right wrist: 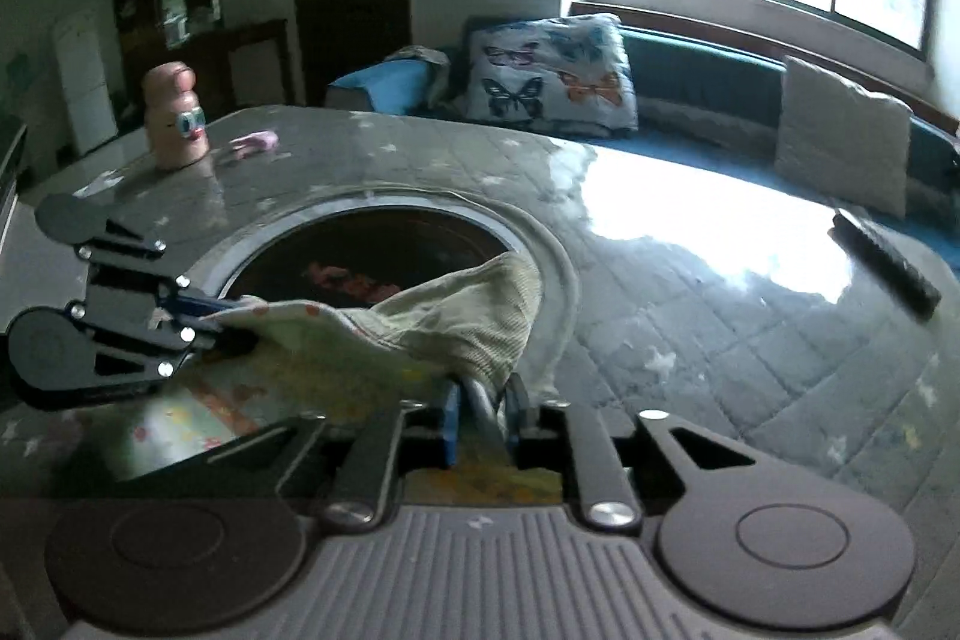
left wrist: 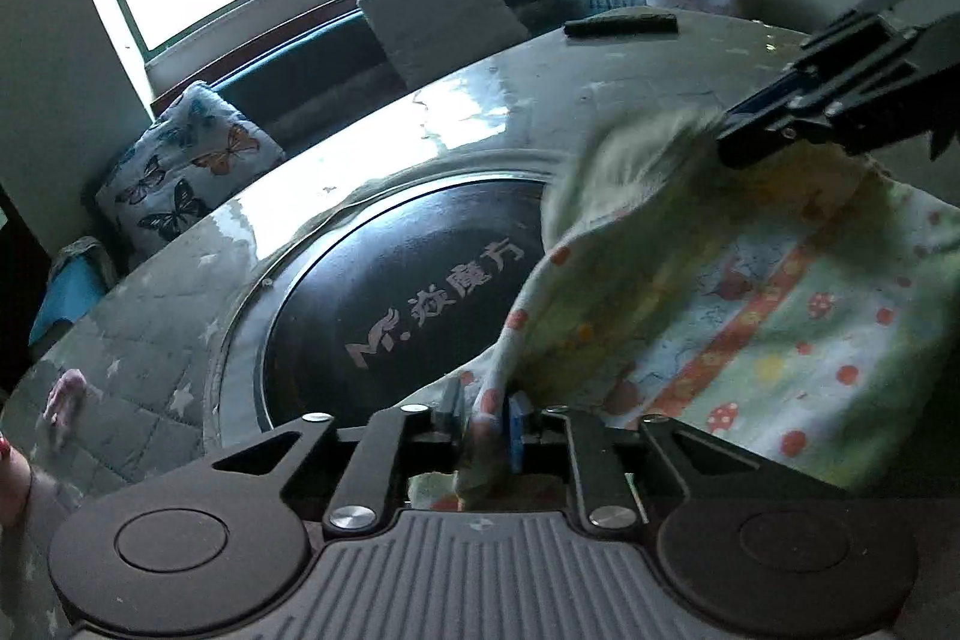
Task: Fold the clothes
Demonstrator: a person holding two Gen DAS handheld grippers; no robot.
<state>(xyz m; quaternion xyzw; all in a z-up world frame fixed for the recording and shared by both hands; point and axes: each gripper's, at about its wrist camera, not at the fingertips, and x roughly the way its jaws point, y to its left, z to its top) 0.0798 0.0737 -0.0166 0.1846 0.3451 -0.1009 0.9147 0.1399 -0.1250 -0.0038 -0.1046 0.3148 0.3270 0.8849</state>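
Note:
A small pale green garment [left wrist: 750, 304] with red dots, mushrooms and an orange stripe hangs stretched between both grippers above the table. My left gripper [left wrist: 486, 421] is shut on one edge of it. My right gripper [right wrist: 483, 415] is shut on the other edge, near a ribbed cuff [right wrist: 480, 316]. The right gripper also shows in the left wrist view [left wrist: 738, 142], pinching the cloth at upper right. The left gripper shows in the right wrist view [right wrist: 222, 325], pinching the garment [right wrist: 336, 352] at left.
A grey quilted star-pattern cover lies on the table [right wrist: 690, 316] around a round black inset [left wrist: 408, 304] with white lettering. A pink bottle [right wrist: 175, 118], a small pink item [right wrist: 255, 142] and a dark bar [left wrist: 621, 23] rest on it. Cushions [right wrist: 552, 70] line the window bench.

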